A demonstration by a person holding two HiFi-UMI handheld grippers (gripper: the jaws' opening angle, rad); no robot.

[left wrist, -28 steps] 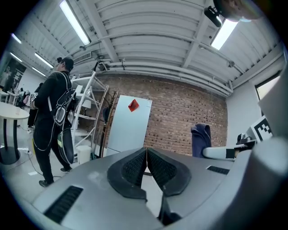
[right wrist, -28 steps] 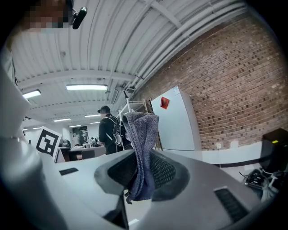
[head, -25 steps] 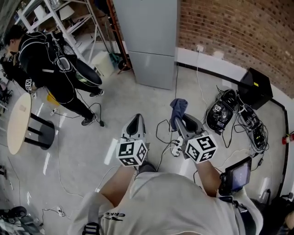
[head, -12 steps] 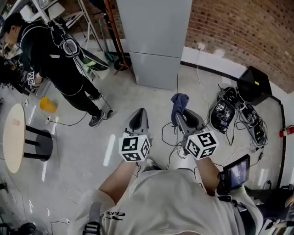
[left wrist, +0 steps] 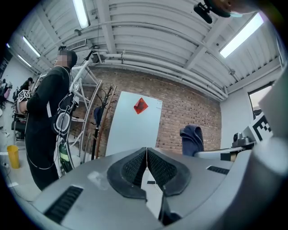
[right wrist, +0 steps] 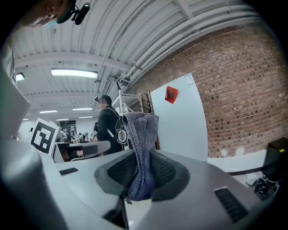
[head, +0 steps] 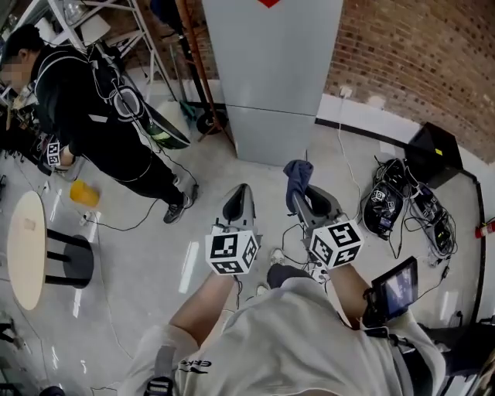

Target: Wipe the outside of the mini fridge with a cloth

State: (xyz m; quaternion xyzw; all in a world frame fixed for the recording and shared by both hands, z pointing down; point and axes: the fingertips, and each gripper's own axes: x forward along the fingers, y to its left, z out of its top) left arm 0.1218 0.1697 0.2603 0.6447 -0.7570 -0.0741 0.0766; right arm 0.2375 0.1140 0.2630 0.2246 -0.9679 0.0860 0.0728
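Note:
A pale grey fridge [head: 272, 69] with a red diamond sticker stands against the brick wall, ahead of both grippers; it also shows as the fridge [left wrist: 132, 126] in the left gripper view and the fridge [right wrist: 182, 119] in the right gripper view. My right gripper [head: 300, 193] is shut on a dark blue cloth [head: 298, 176], which stands up from its jaws; the cloth [right wrist: 141, 152] is pinched between the pads. My left gripper [head: 238, 199] is shut with nothing in it, its pads [left wrist: 135, 168] pressed together. Both are held short of the fridge, apart from it.
A person in black [head: 93, 116] stands at the left by metal shelving [head: 100, 23]. A round table [head: 23, 247] and stool [head: 69, 263] are at far left. Cables and black equipment [head: 402, 209] lie on the floor at right. A tablet [head: 396, 285] sits by my right arm.
I have moved nearer to the fridge, which now fills more of the head view. Both grippers keep their hold and spacing. The person at left has shifted closer to the shelving.

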